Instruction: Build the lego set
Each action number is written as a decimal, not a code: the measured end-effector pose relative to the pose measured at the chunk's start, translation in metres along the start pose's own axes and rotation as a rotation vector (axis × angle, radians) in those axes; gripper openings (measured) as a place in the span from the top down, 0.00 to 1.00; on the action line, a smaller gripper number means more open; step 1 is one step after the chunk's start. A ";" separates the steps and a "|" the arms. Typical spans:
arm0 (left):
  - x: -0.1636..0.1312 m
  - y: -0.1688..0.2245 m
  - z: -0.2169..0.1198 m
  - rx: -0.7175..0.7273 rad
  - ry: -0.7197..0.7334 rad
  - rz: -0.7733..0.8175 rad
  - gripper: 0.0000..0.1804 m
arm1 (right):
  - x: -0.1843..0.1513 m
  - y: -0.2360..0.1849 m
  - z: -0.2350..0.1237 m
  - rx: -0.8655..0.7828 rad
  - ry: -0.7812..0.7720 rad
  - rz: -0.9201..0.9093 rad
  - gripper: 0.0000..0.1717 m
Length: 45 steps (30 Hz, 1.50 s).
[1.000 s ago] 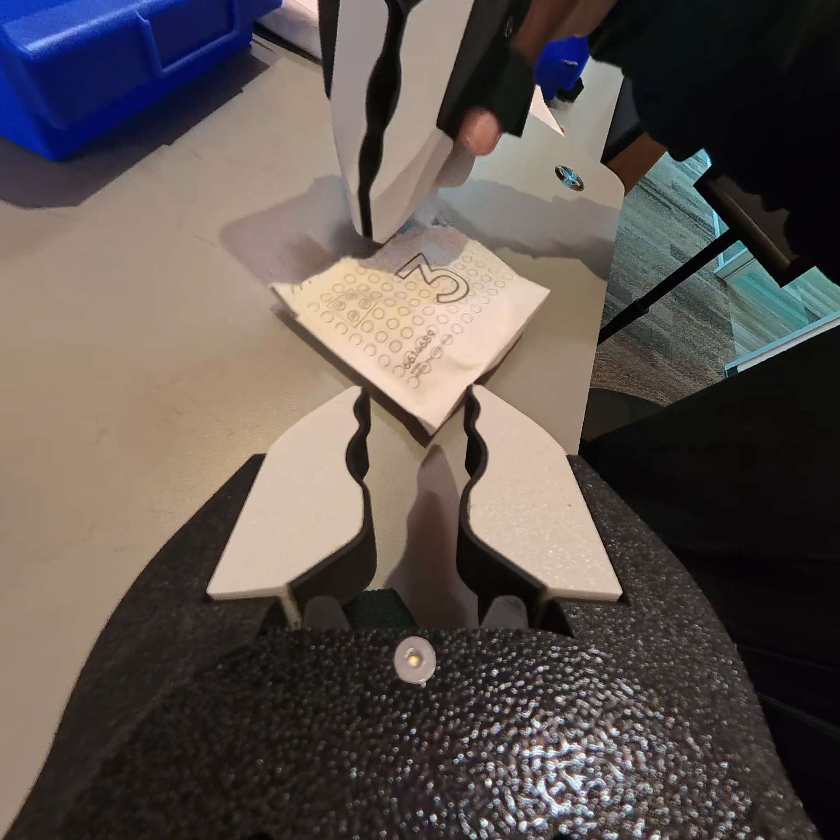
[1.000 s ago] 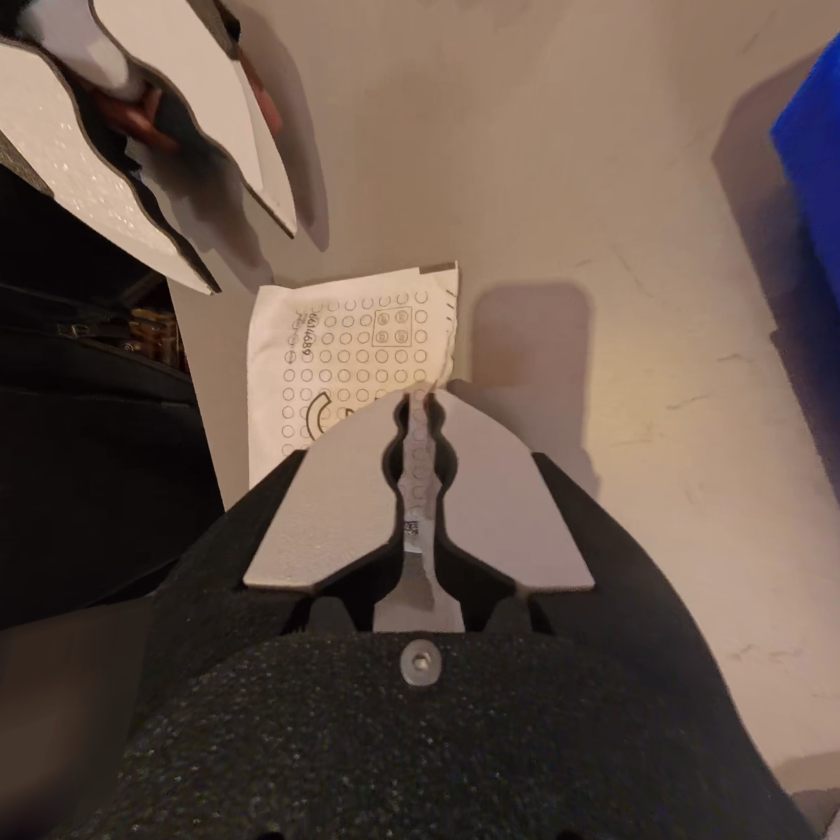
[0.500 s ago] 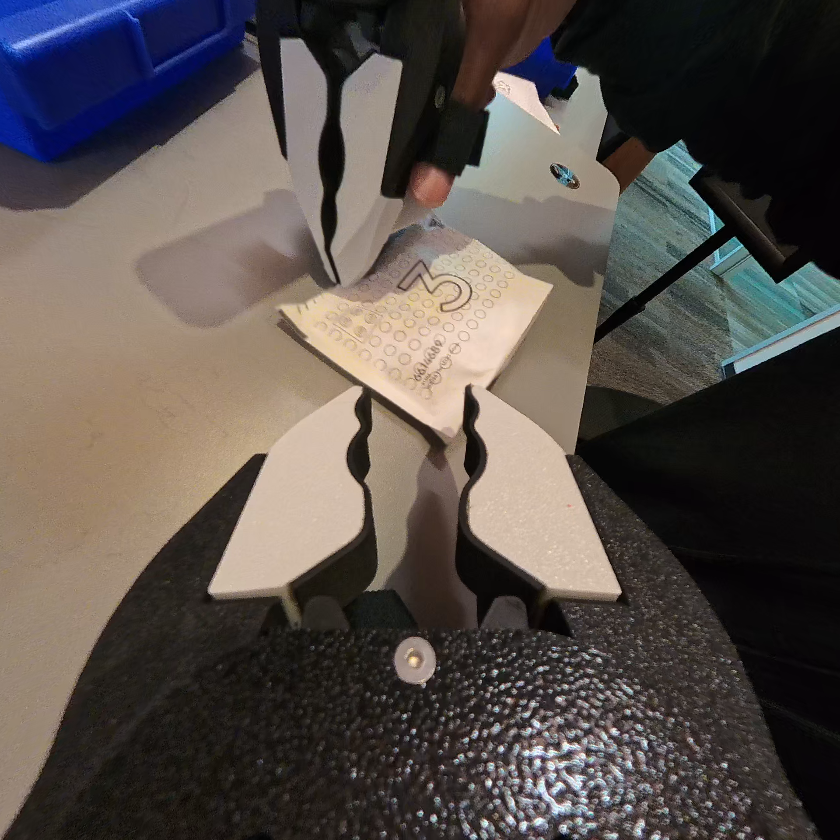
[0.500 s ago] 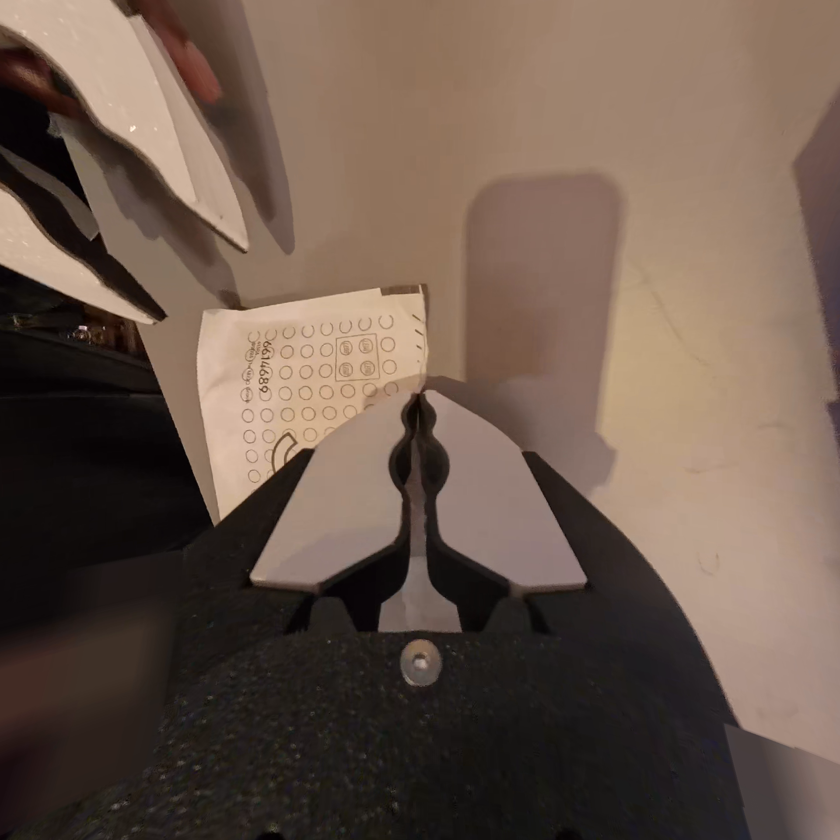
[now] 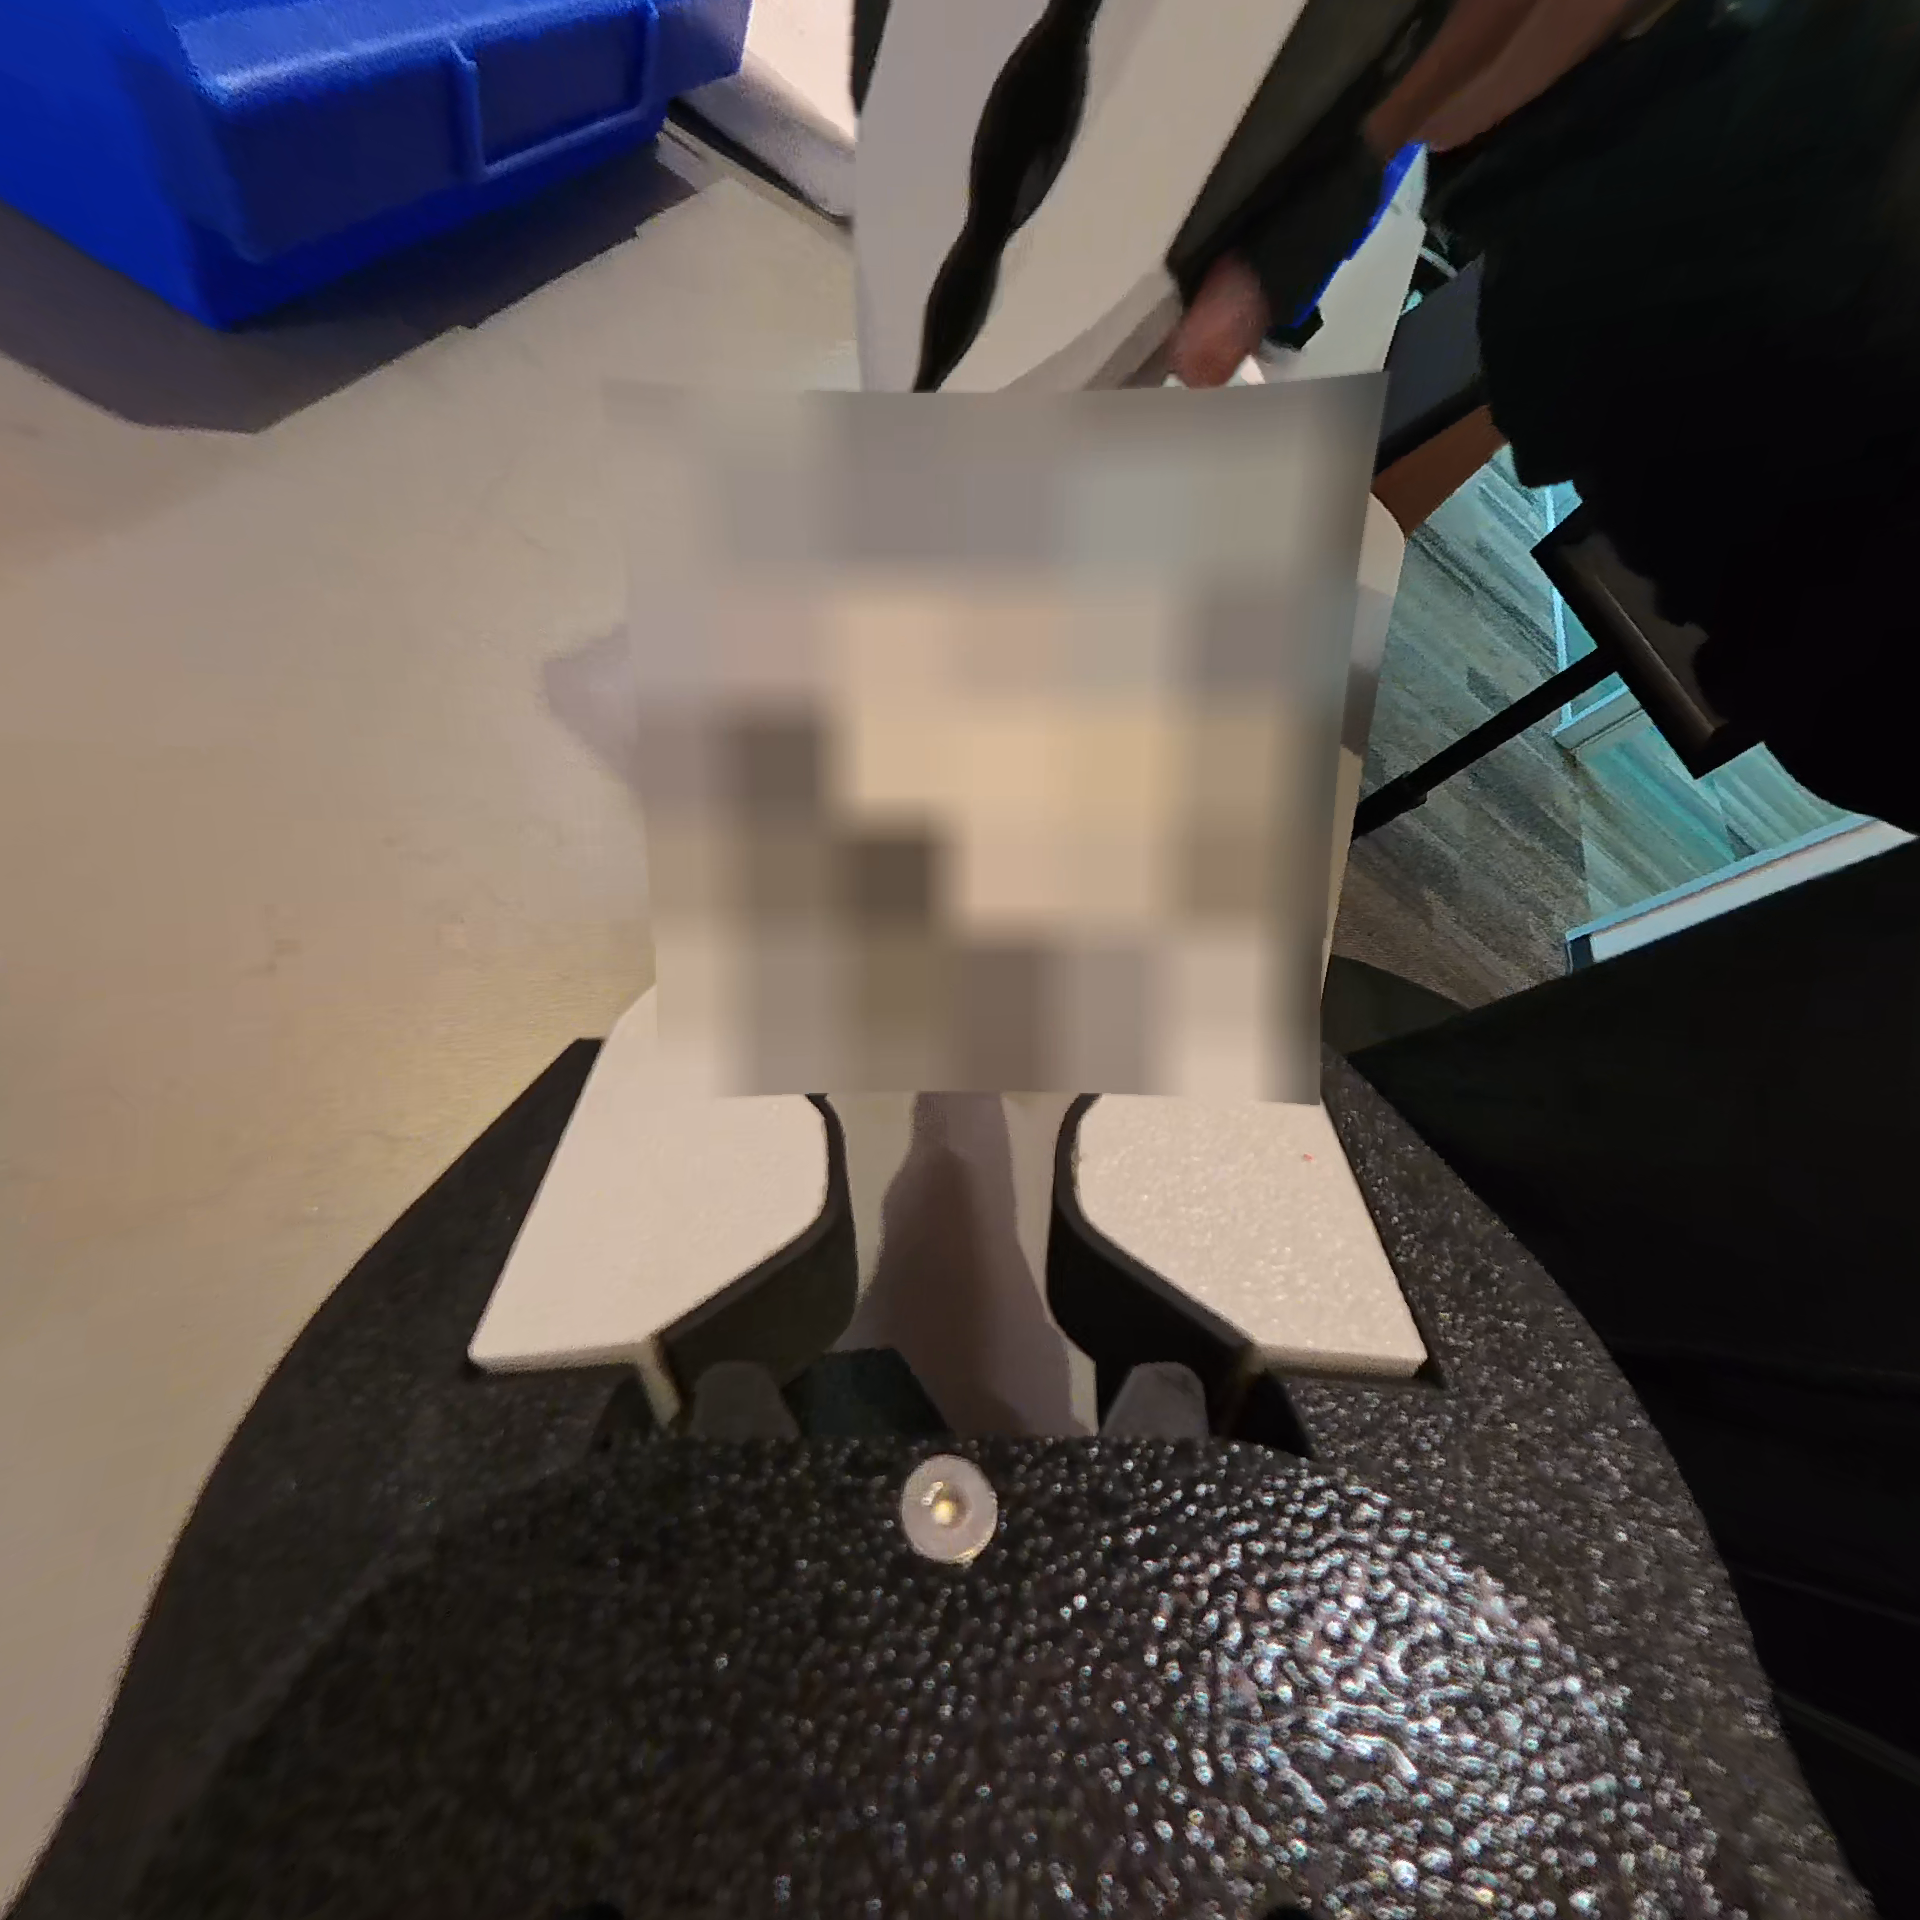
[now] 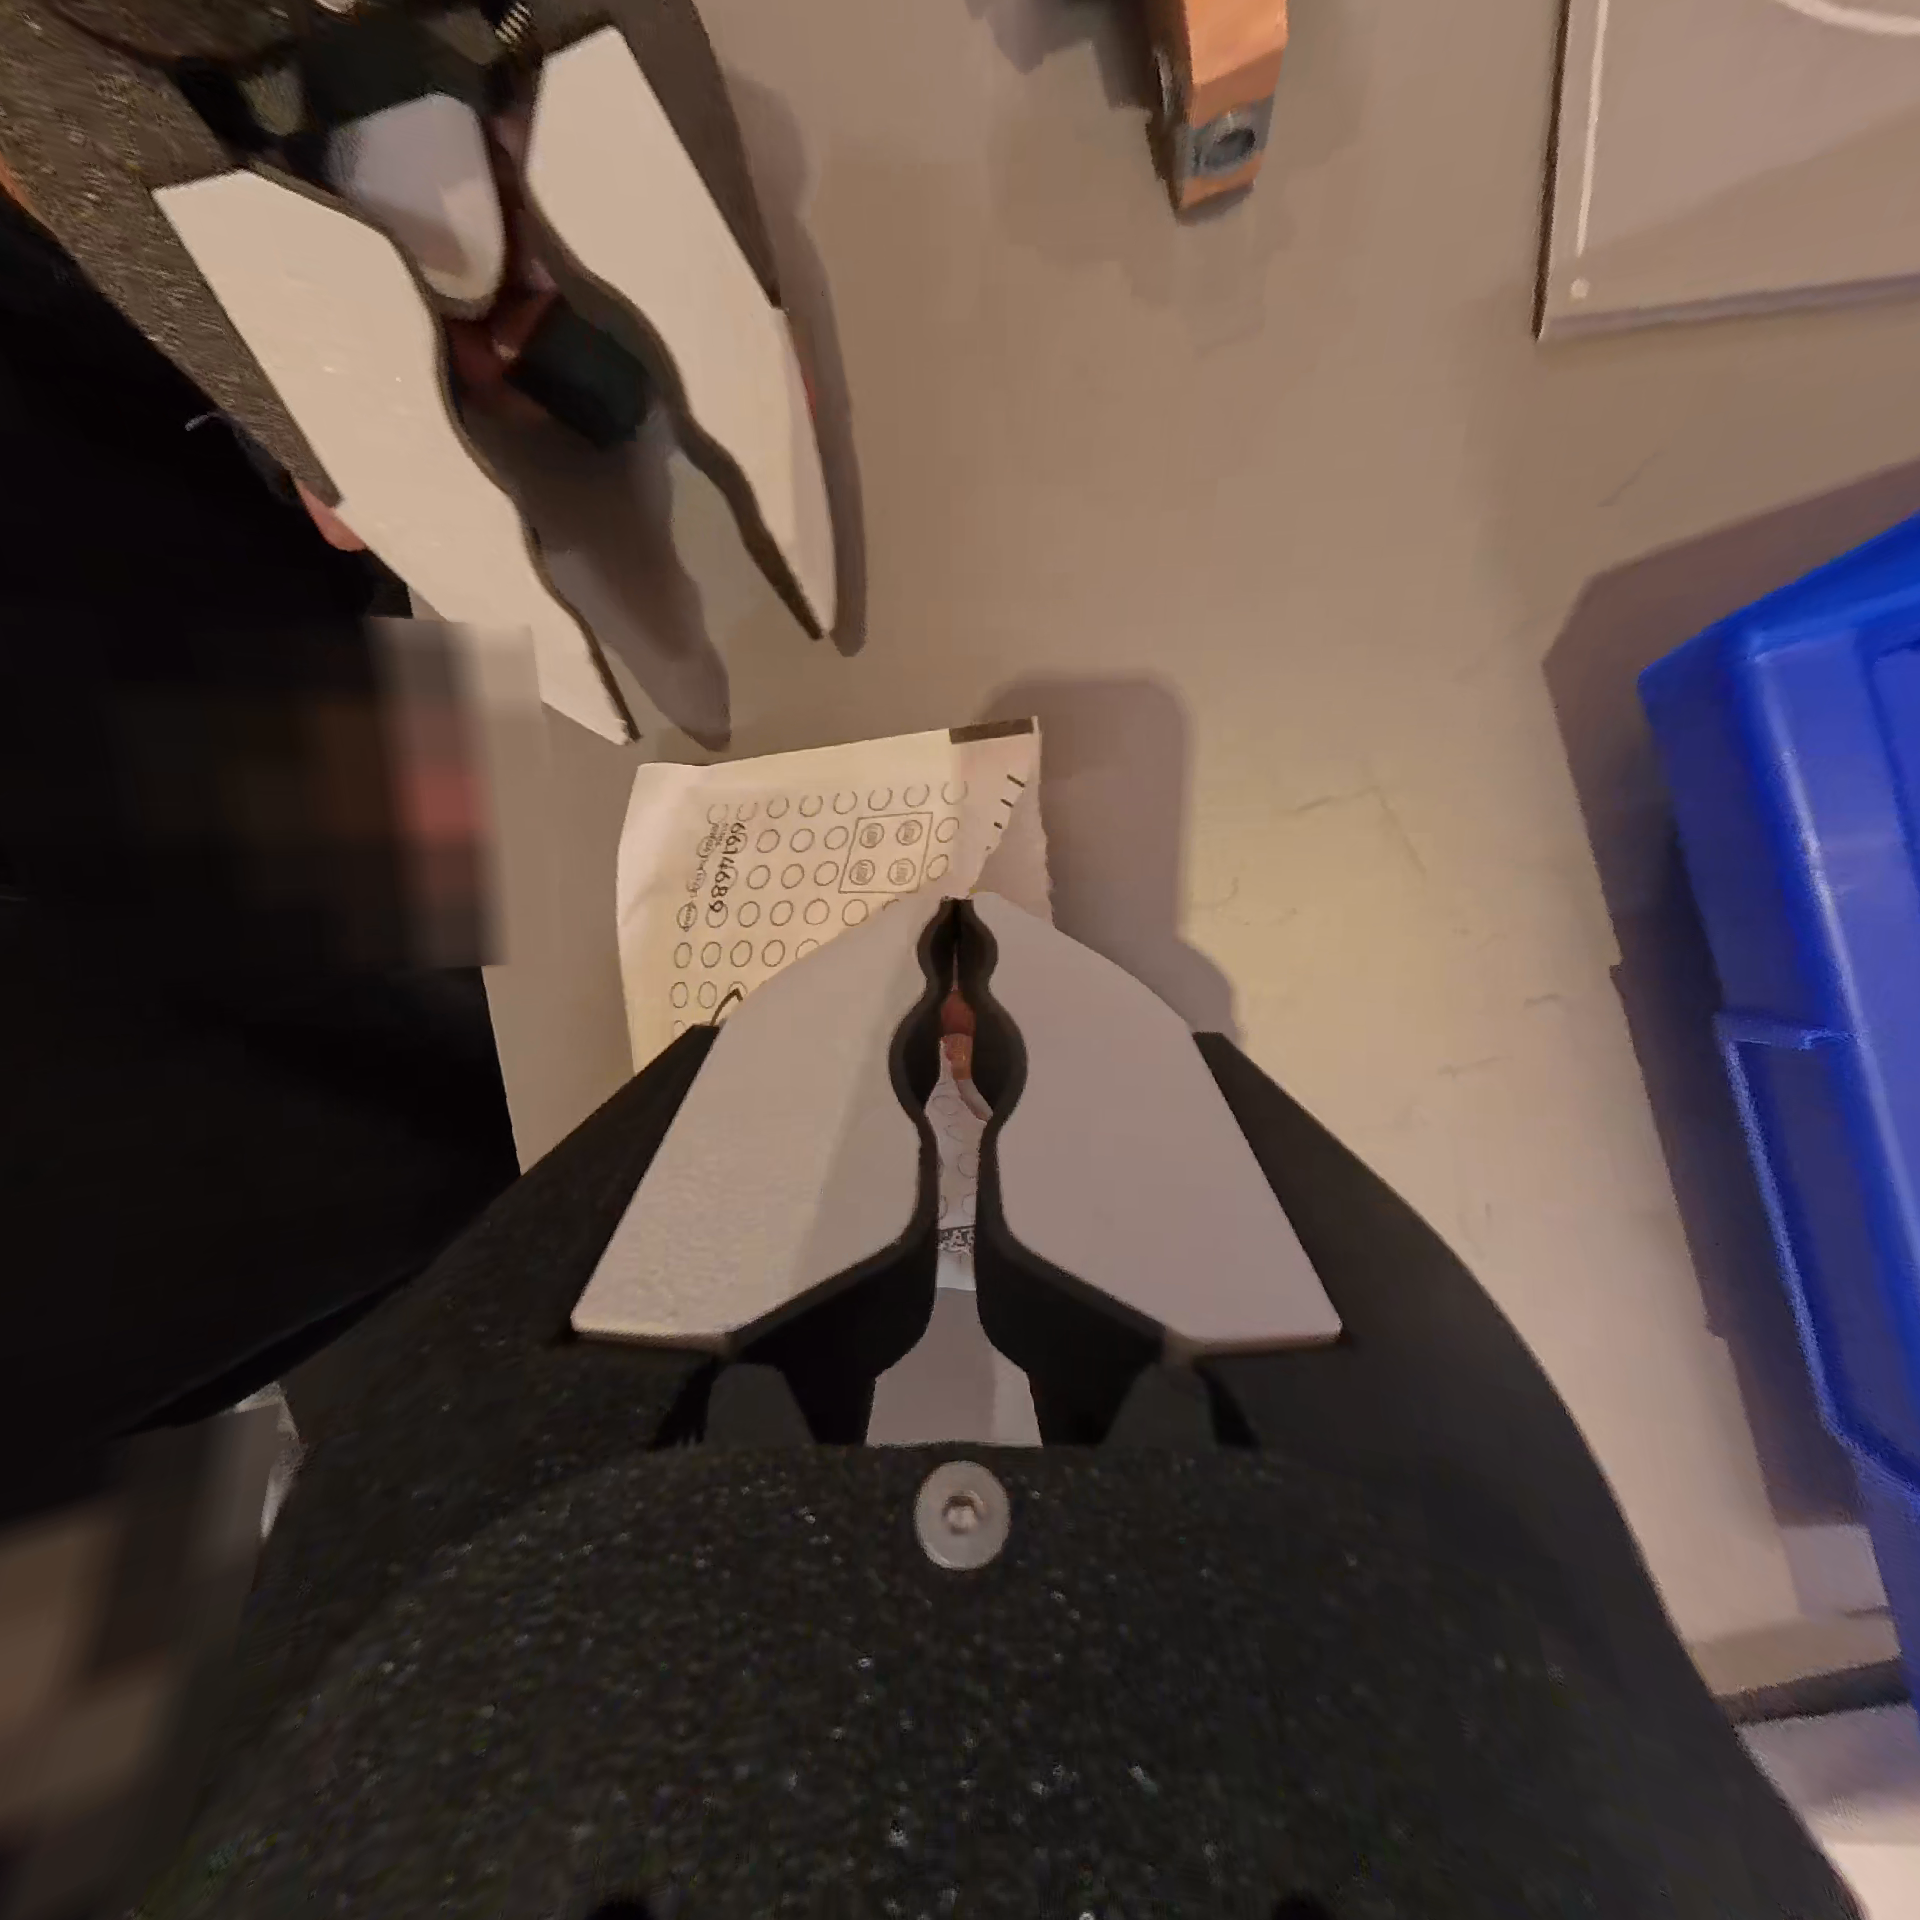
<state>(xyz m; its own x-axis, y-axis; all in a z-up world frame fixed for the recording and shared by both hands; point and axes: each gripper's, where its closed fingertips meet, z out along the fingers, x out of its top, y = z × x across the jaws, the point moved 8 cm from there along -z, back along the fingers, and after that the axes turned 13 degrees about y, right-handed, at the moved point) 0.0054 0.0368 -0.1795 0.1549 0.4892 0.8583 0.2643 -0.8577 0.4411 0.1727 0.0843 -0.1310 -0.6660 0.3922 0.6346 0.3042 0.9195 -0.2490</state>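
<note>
— Pale grey-beige surface (image 6: 1351, 623) all round, scuffed in places, with a blue plastic bin (image 6: 1808, 1039) off to one side and a second flat grey board (image 6: 1714, 156) farther back. What sits in the middle?

— One flat white paper packet printed with rows of small black circles (image 6: 790, 883), lying near the surface's edge, close to the dark drop-off. Its far corner looks torn or peeled up.

— Who has it?

— The right tongs (image 6: 956, 912) are clenched on its torn edge; the fingers meet at the tips and the printed paper runs down between them. The left tongs (image 6: 727, 686) hang just beyond the packet's far corner, released, fingers well apart, touching nothing that I can see. In the left wrist view a blurred patch covers their tips and the packet alike.

— How would it handle, do you think?

— Light and limp, I'd judge. Thin paper, slightly puffed, so something small may be inside, though I cannot tell what. It should bend and crease freely and tear along the open edge if pulled hard.

— Best place to hold?

— Probably a sealed border or a corner, pinched flat, rather than the puffed middle, where smooth paper could slide between the pads.
</note>
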 end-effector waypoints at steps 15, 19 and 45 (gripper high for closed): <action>0.001 -0.005 0.018 -0.006 -0.071 -0.064 0.68 | 0.003 -0.009 0.000 -0.087 0.012 -0.072 1.00; -0.001 -0.002 0.017 0.005 -0.073 -0.036 0.68 | -0.003 0.009 0.017 -0.105 -0.113 -0.034 0.85; 0.000 -0.001 0.009 -0.024 -0.015 -0.054 0.66 | 0.009 0.001 0.024 -0.034 -0.166 -0.051 1.00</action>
<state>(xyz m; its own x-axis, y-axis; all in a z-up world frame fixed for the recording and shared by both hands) 0.0136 0.0396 -0.1821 0.1551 0.5373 0.8290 0.2496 -0.8333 0.4933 0.1507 0.0897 -0.1425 -0.7837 0.3466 0.5154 0.2883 0.9380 -0.1925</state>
